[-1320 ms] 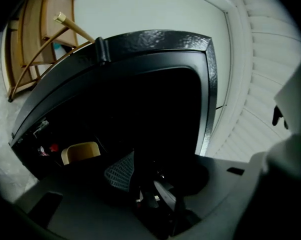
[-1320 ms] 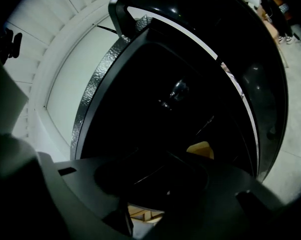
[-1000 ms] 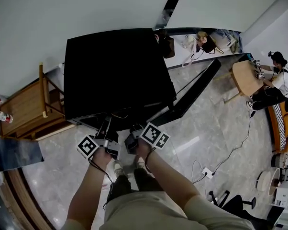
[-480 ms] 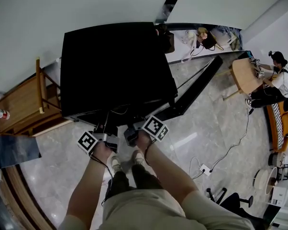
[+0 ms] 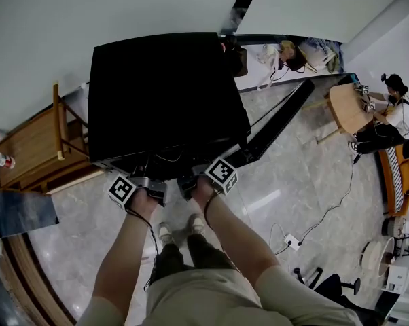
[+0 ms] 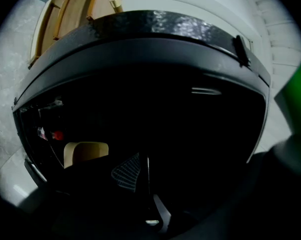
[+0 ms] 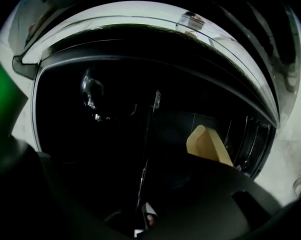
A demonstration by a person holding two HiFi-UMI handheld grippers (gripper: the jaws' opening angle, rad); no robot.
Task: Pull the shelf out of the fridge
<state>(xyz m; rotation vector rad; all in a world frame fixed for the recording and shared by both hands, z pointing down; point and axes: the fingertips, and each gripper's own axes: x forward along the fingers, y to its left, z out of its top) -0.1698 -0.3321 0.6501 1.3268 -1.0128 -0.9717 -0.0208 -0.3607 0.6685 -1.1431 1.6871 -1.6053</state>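
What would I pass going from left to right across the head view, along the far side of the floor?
wooden furniture → black fridge → round wooden table → seated person

- glossy grey marble floor point(image 5: 286, 175) carries everything here
- black fridge point(image 5: 164, 94) stands on it, wooden seat point(image 5: 38, 151) just beside
- white power strip point(image 5: 291, 241) and cable point(image 5: 333, 209) lie off right
- round wooden desk point(image 5: 347, 107) further back
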